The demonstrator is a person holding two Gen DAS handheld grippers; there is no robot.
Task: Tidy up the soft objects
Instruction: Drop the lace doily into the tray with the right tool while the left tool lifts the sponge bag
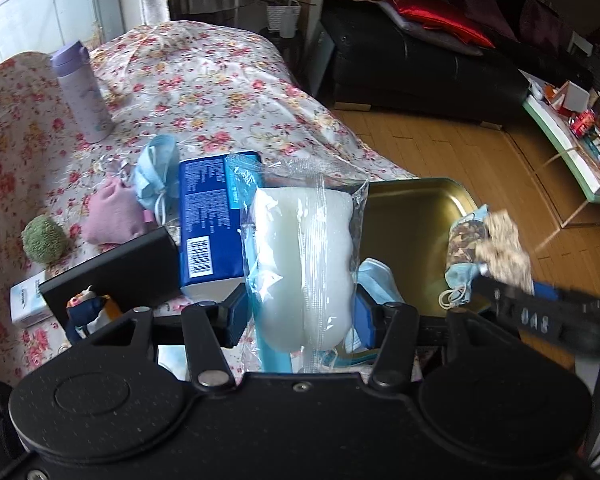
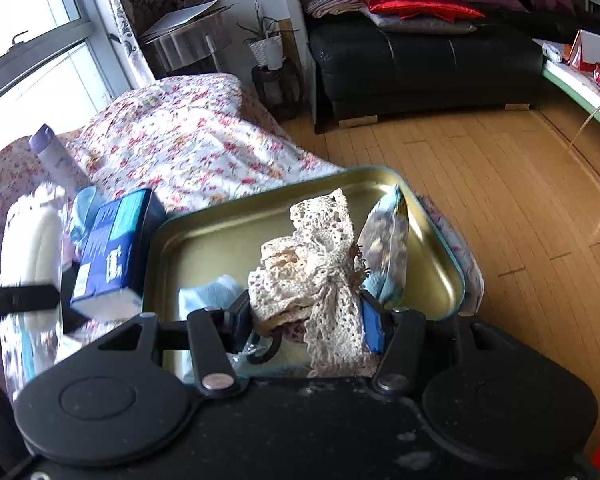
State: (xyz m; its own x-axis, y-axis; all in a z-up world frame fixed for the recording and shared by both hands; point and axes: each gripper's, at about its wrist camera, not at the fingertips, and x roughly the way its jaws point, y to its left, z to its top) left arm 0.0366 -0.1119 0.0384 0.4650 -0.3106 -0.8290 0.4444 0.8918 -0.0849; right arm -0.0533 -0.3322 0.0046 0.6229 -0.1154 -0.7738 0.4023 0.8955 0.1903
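Left gripper (image 1: 300, 312): jaws were closed on a white foam sponge in a clear crinkly plastic wrapper (image 1: 304, 256), held upright at its lower half, just left of a shallow gold-coloured metal tray (image 1: 416, 208). Judged very light and compressible; the film looked slippery, so a hold across the foam body, not the loose seam, was indicated.

Right gripper (image 2: 306, 320): jaws were closed on a cream crocheted lace bundle (image 2: 316, 264), held over the tray. Judged light, limp and liable to snag.

Surface was a floral-patterned cloth cover (image 1: 204, 80); whether it lay on a bed or a counter could not be told.

Obscured: a pale blue face mask (image 2: 208, 292) in the tray was partly hidden by the jaws; what lay beneath the lace was not made out.
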